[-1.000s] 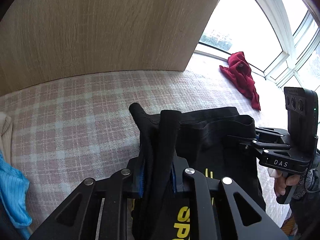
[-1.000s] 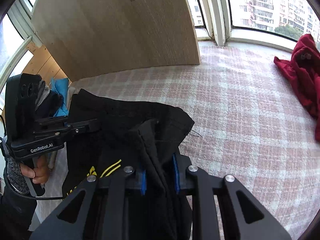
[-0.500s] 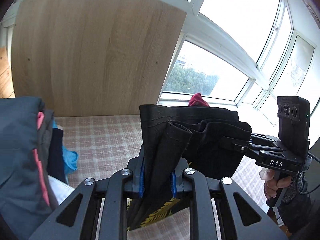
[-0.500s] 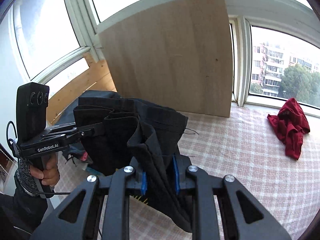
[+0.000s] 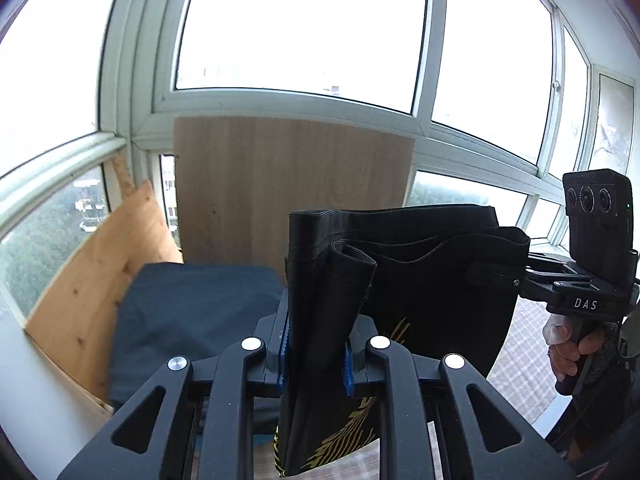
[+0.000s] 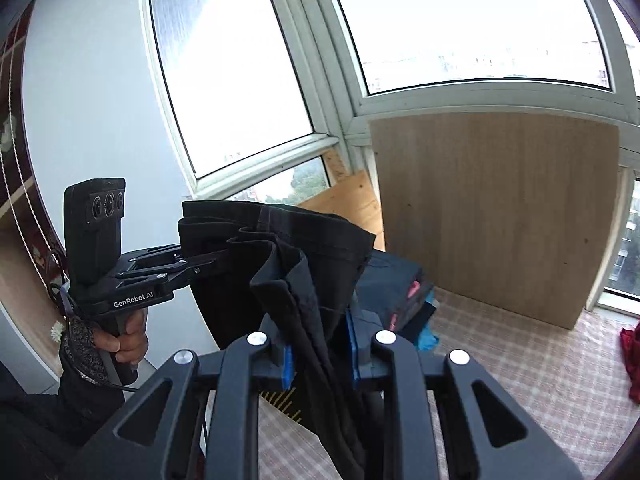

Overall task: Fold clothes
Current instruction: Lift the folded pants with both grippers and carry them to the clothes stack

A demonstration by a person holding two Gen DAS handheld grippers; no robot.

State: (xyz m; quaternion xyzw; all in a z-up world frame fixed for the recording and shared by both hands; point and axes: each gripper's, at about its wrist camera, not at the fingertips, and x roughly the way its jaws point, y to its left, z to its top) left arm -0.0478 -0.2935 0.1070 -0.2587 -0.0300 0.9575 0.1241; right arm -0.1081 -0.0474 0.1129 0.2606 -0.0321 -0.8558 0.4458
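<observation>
Your left gripper (image 5: 316, 354) is clenched on a bunched fold of the black garment (image 5: 420, 280), the cloth squeezed between its blue ribbed pads (image 5: 285, 356), and your right gripper (image 6: 322, 350) is likewise clamped on a gathered edge of the same garment, dark pleats running down between its blue pads (image 6: 352, 354). Seen from the left wrist, the right gripper's body carries the white letters "DAS" (image 5: 585, 304) below a dark block with three round lenses; seen from the right wrist, the left gripper's body reads "GenRobot.AI" (image 6: 133, 299). The garment hangs stretched between the two grippers, held up in the air above the checked pink-and-grey bed cover (image 6: 520, 364); it is a smooth, matte black fabric with a ribbed band along its upper edge and a yellow-gold print (image 5: 352, 436) low down, too cut off to read. Each gripper frame is black, angular, with triangular cut-outs and round silver bolt heads. Your right hand (image 5: 568, 348) wraps the handle under the "DAS" mark, with a speckled knit cuff at the wrist. Behind the garment lies a pile of folded clothes (image 6: 400, 292), dark blue on top with pink and bright blue edges. Further out a pale wood-grain board (image 6: 496, 208) stands upright against the white-framed windows (image 5: 300, 24), an orange plywood sheet (image 5: 100, 280) leans beside it, and a red garment (image 6: 632, 360) lies crumpled at the far right of the bed.
</observation>
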